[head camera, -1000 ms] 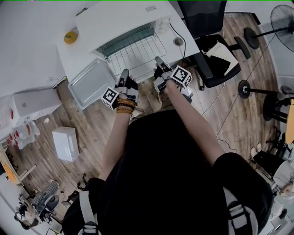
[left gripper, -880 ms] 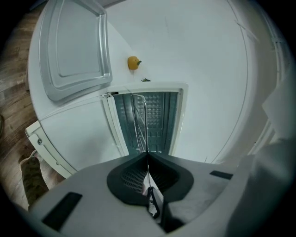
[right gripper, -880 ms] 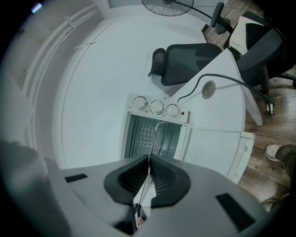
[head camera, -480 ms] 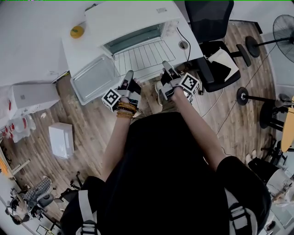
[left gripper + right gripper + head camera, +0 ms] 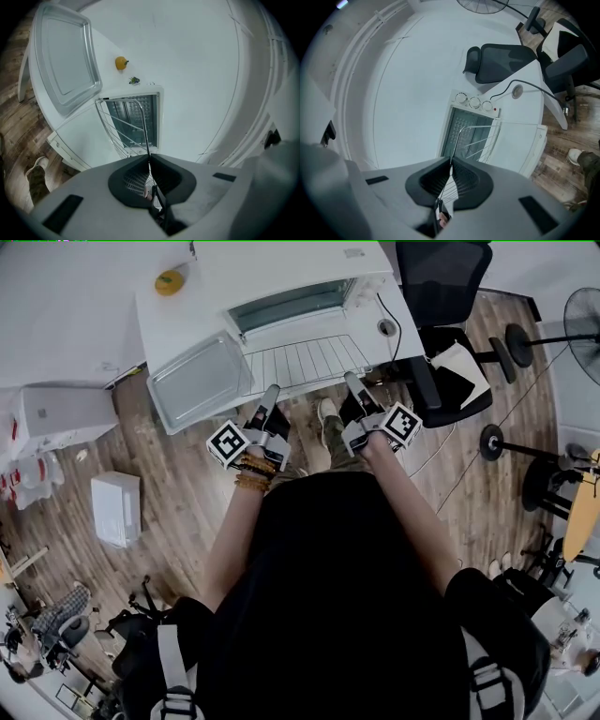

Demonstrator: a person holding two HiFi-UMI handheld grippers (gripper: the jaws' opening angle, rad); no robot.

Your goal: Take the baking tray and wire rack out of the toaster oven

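You've got both grippers clenched on the front wire of the wire rack (image 5: pixel 305 360): left gripper (image 5: pixel 272 390) near its left corner, right gripper (image 5: pixel 350 379) near the right, so neither hand's closer. The rack lies flat straight ahead of you, long side running across between your hands, bars pointing back into the toaster oven (image 5: pixel 281 282), back edge about at its mouth. I'd pull straight toward you. The baking tray (image 5: pixel 199 379) sits on the bench (image 5: pixel 75 306), just left of the oven.
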